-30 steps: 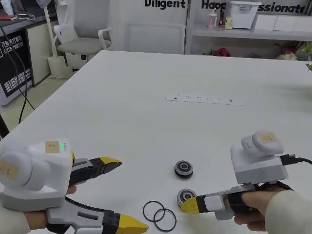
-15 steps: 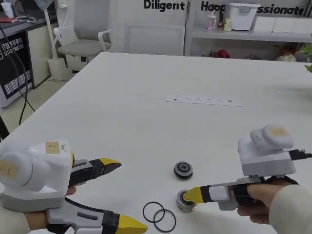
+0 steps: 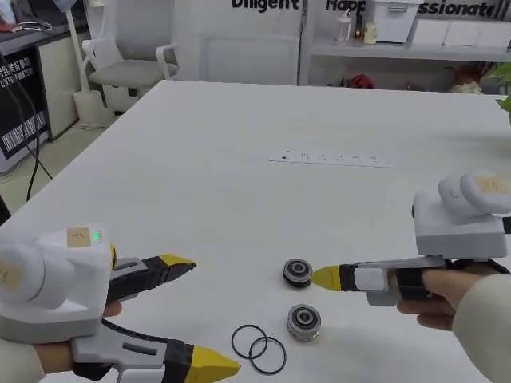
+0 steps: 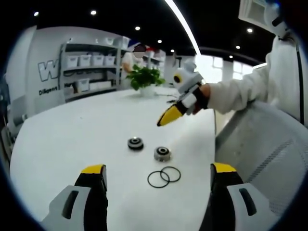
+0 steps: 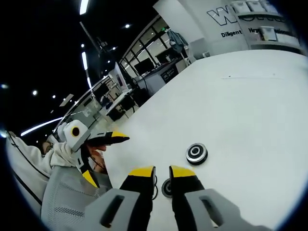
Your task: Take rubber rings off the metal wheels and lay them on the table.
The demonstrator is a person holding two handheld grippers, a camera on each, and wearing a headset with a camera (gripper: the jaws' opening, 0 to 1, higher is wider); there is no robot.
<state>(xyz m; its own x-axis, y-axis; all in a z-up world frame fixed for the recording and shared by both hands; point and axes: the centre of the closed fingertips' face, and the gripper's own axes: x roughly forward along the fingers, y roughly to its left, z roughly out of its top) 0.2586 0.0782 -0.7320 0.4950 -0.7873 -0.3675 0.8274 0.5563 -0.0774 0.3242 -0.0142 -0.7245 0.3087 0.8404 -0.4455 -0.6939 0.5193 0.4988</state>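
So: R gripper (image 3: 326,277) tip just beside upper wheel (image 3: 297,271), lower centre of head view.
R jaws pressed near-together, empty, prob. lining up on that wheel's black ring. Lower wheel (image 3: 304,321) looks bare; two rubber rings (image 3: 259,349) flat just left of it. L gripper (image 3: 200,316) spread wide, lower left, apart. Table (image 3: 239,159) open up-frame, left edge well off.

Large white surface (image 3: 239,136), white power strip (image 3: 329,159) lying mid-surface. Pale office chair (image 3: 128,60) at far left corner. White back wall, dark lettering (image 3: 259,5). Shelf (image 3: 399,53) carrying white storage box (image 3: 395,20). Potted plant (image 4: 144,77). Ceiling spotlights (image 4: 94,12).
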